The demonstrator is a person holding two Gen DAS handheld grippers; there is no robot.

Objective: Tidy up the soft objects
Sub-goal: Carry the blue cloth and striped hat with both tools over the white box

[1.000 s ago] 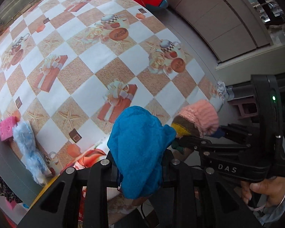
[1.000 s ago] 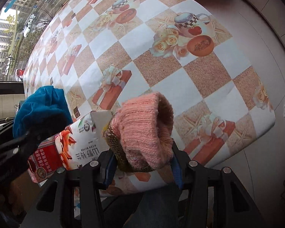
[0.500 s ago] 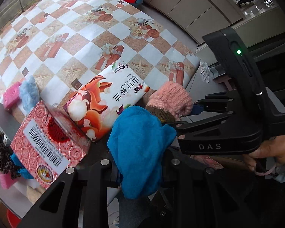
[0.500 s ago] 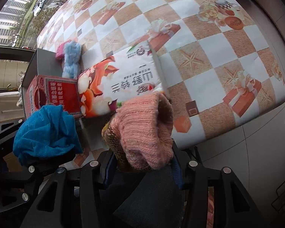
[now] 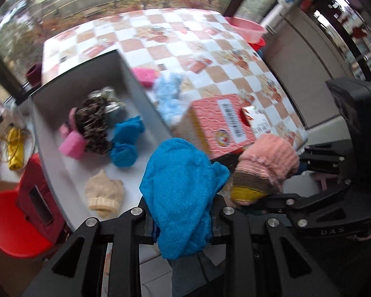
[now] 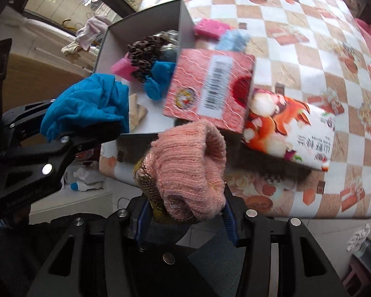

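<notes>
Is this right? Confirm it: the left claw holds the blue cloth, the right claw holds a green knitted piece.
Not quite. The left claw does hold the blue cloth, but the knitted piece in the right claw is pink, not green, as the right wrist view shows.

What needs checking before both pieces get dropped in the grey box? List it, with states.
1. Left gripper grips the blue cloth: ok.
2. Right gripper grips the pink knit: ok.
3. Grey box is open on top, with bare floor between the cream knit and the blue pieces: ok.
4. Blue cloth is over the box opening: cannot tell; it appears near the box's near edge.
5. Pink knit is over the box: not ok; it hangs in front of the red carton, outside the wall.
6. Grippers are apart from each other: ok.
</notes>
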